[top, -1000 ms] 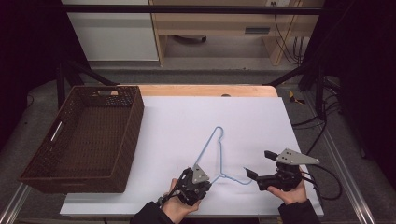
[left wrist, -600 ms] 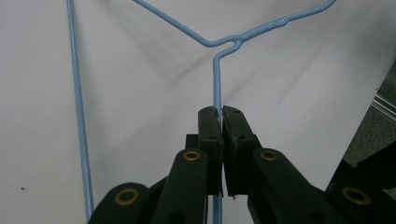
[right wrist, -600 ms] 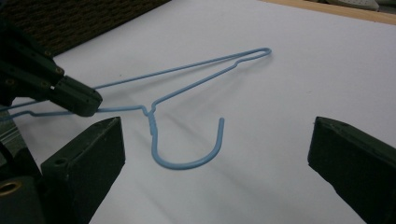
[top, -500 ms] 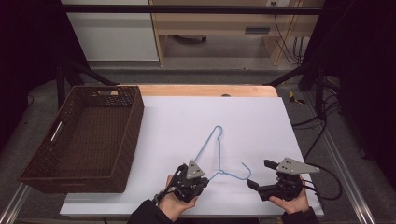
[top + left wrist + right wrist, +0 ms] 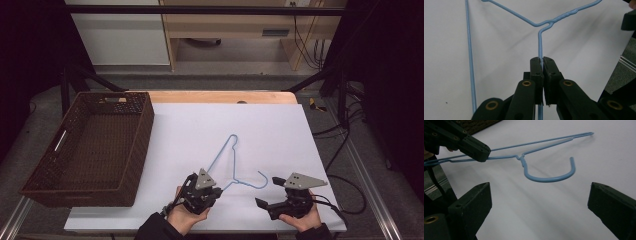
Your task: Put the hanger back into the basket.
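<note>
- Thin light-blue wire coat hanger (image 5: 231, 162) near the bench's front edge, long axis slanting from front-left toward the middle, hook curling right.
- Left gripper (image 5: 541, 60) clenched on hanger wire just below the neck.
- Right gripper (image 5: 539, 202) released, jaws wide, apart from the hanger.
- Hook lying just left of the right gripper, nearer to it.

A fixed high view looks down over the table's near edge, while both gripper views sit close, sharing the blue wire hanger (image 5: 234, 165) on the white tabletop (image 5: 280, 130).
</note>
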`<state>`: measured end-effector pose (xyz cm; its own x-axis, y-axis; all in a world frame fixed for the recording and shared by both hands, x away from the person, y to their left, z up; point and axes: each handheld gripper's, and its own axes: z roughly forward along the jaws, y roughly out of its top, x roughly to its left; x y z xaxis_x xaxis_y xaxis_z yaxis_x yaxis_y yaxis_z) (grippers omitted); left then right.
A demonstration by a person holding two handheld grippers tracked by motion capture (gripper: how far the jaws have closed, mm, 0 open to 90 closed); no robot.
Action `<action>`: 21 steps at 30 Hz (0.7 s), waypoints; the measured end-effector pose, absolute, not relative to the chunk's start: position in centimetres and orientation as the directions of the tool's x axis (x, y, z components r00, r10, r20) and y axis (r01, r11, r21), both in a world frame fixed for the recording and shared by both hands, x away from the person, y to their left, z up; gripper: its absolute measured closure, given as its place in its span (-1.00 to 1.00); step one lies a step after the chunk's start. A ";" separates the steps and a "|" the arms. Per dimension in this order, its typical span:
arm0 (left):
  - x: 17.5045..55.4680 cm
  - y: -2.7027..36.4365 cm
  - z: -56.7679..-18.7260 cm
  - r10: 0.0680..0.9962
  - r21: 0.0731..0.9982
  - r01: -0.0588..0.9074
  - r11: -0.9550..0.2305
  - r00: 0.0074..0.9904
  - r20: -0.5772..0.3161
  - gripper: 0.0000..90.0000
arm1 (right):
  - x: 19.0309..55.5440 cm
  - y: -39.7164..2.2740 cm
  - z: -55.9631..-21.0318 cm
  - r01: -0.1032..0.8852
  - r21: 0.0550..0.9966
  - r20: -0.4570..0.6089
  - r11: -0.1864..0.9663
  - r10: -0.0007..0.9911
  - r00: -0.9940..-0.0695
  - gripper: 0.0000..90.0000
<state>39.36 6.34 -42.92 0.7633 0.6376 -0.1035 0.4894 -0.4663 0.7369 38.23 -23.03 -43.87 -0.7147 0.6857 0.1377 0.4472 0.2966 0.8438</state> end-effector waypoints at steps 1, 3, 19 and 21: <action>39.4 6.3 -42.9 0.637 0.738 0.489 -0.465 0.764 -0.104 0.94 | 38.3 -22.8 -44.0 0.450 0.843 0.143 0.296 0.683 -0.717 -0.86; 39.4 6.3 -42.9 0.638 0.740 0.488 -0.464 0.763 -0.103 0.94 | 38.5 -22.3 -44.5 0.455 0.840 0.153 0.295 0.677 -0.720 -0.83; 39.4 6.5 -42.6 0.636 0.748 0.486 -0.453 0.763 -0.111 0.94 | 39.9 -20.4 -46.1 0.454 0.856 0.195 0.245 0.661 -0.725 -0.42; 39.4 6.5 -42.5 0.637 0.750 0.487 -0.448 0.763 -0.115 0.94 | 40.0 -20.2 -46.0 0.448 0.863 0.196 0.235 0.662 -0.724 -0.39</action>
